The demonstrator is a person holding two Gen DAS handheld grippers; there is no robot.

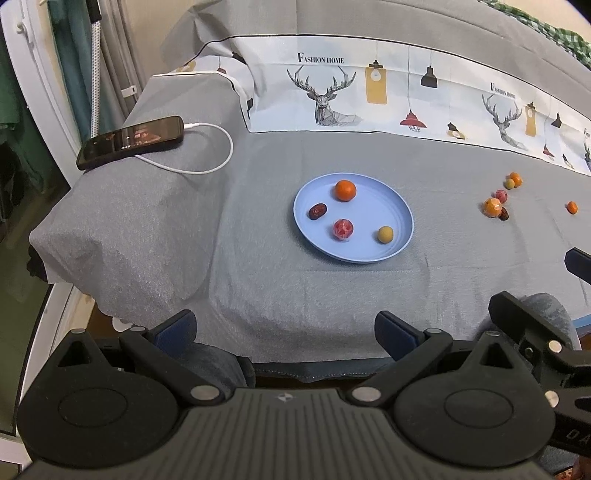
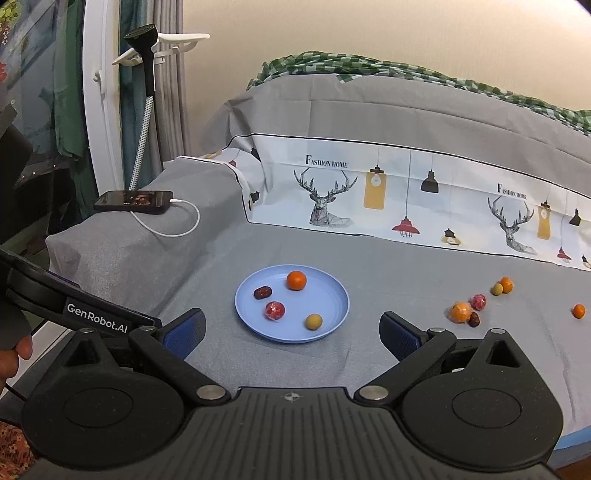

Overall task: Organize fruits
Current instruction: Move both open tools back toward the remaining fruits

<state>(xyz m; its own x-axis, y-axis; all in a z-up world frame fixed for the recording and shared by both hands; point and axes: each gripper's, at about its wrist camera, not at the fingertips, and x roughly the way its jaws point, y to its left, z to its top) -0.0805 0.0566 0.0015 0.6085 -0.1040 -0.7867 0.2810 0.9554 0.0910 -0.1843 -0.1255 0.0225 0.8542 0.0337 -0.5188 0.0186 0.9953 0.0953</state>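
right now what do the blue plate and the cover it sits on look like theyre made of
Blue plate: probably plastic, matte; uniform pale blue colour, thin moulded rim, soft sheen rather than glaze. Grey cover: woven fabric; fine textured weave, creases and folds where it drapes over the edge.

Soft, even indoor light falls over both views, moderately bright with a warm cast on the cream wall (image 2: pixel 332 33). Shadows are faint: the round pale-blue plastic plate (image 1: pixel 391 210) throws only a thin dark rim onto the grey fabric bed cover (image 1: pixel 258 288). The glossy black phone screen (image 1: pixel 133 142) carries a dim reflection. Fisheye distortion bows straight lines towards the edges, and the corners darken to black. The centre is sharp; the left margin behind the white curved frame (image 2: pixel 92 147) looks dim and murky.
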